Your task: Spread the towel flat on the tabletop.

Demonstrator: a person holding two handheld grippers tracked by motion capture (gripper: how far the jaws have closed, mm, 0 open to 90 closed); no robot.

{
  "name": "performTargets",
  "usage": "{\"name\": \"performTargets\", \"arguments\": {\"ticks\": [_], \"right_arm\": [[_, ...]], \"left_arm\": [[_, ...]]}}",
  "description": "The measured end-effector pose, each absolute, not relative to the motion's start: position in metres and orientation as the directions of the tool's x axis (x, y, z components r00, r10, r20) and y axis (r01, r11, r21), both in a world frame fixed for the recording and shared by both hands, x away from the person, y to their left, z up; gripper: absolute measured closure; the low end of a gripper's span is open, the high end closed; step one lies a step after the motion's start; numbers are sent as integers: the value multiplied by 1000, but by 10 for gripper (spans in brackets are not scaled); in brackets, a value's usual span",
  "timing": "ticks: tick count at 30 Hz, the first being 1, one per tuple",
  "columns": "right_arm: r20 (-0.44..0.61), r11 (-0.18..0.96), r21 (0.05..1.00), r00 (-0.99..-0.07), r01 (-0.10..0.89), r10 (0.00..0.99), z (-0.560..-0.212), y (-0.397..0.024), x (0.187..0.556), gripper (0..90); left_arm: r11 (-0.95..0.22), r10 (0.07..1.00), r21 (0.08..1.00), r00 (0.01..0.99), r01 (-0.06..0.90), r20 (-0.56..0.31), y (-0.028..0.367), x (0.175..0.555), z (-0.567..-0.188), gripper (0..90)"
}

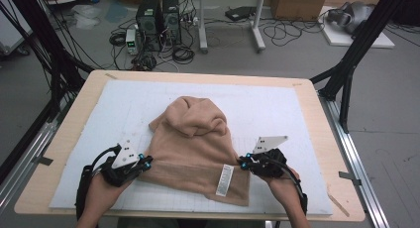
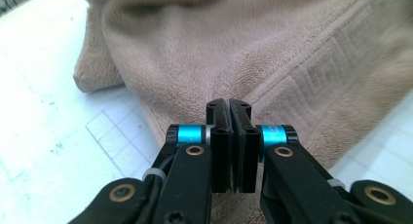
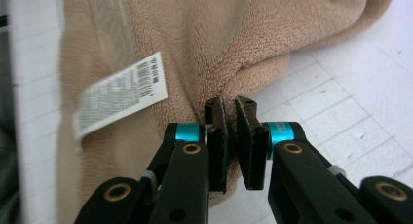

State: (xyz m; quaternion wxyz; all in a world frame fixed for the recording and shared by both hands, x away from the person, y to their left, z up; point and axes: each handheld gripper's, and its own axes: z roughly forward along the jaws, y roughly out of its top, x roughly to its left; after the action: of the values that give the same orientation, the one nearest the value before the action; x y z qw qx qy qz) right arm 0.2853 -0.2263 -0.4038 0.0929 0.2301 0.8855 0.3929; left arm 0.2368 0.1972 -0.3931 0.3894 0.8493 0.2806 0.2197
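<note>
left gripper (image 1: 146, 163) and right gripper (image 1: 242, 162) are each clamped tight on an opposite near edge of the tan towel (image 1: 198, 143) heaped on the white mat (image 1: 277, 109) over the counter, likely pulling it taut for spreading or folding.

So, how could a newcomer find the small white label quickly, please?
Look at the white mat on the wooden table; a beige towel lies heaped on it. Near the towel's front right corner, beside the right gripper, hangs the label: the only white, printed strip on the cloth.
</note>
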Motion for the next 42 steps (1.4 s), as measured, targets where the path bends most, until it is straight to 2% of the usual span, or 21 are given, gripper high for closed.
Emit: {"name": "performTargets", "arguments": {"ticks": [8, 12, 13, 15, 17, 19, 25, 30, 34, 36, 38, 39, 42], "right_arm": [[-12, 607, 742, -900, 285, 437, -385, -229, 246, 837], [-20, 608, 755, -918, 247, 397, -376, -228, 226, 811], [-12, 596, 765, -920, 243, 391, -374, -228, 223, 771], [-4, 565, 790, -919, 239, 394, -371, -229, 223, 703], [-8, 551, 800, -914, 237, 405, -368, -230, 227, 659], [-21, 557, 795, -907, 240, 421, -370, -228, 236, 653], [-7, 592, 755, -900, 282, 437, -394, -214, 276, 656], [15, 616, 712, -885, 337, 466, -417, -205, 308, 646], [35, 632, 690, -889, 353, 457, -429, -202, 312, 615], [41, 632, 689, -889, 356, 456, -433, -202, 311, 591], [39, 634, 685, -887, 359, 460, -437, -201, 312, 592], [38, 632, 686, -885, 360, 463, -438, -200, 312, 609], [4, 648, 678, -884, 347, 468, -437, -196, 313, 740]], "left_arm": [[-536, 625, 802, 763, 263, 167, 199, 191, -375, 872], [-510, 598, 823, 791, 251, 130, 204, 171, -366, 868], [-495, 593, 831, 798, 254, 109, 206, 168, -364, 850], [-483, 590, 839, 801, 250, 101, 209, 168, -361, 702], [-486, 596, 839, 795, 244, 114, 209, 175, -362, 655], [-487, 600, 838, 792, 244, 118, 207, 187, -366, 624], [-502, 588, 831, 799, 241, 123, 187, 234, -389, 599], [-586, 566, 755, 815, 295, 121, 169, 273, -418, 600], [-648, 548, 680, 830, 343, 103, 164, 289, -434, 575], [-627, 552, 688, 832, 366, 61, 166, 293, -435, 576], [-626, 539, 687, 841, 367, 41, 167, 295, -435, 635], [-624, 537, 688, 843, 371, 32, 167, 295, -435, 654], [-638, 522, 686, 851, 348, 54, 162, 291, -435, 788]]}}
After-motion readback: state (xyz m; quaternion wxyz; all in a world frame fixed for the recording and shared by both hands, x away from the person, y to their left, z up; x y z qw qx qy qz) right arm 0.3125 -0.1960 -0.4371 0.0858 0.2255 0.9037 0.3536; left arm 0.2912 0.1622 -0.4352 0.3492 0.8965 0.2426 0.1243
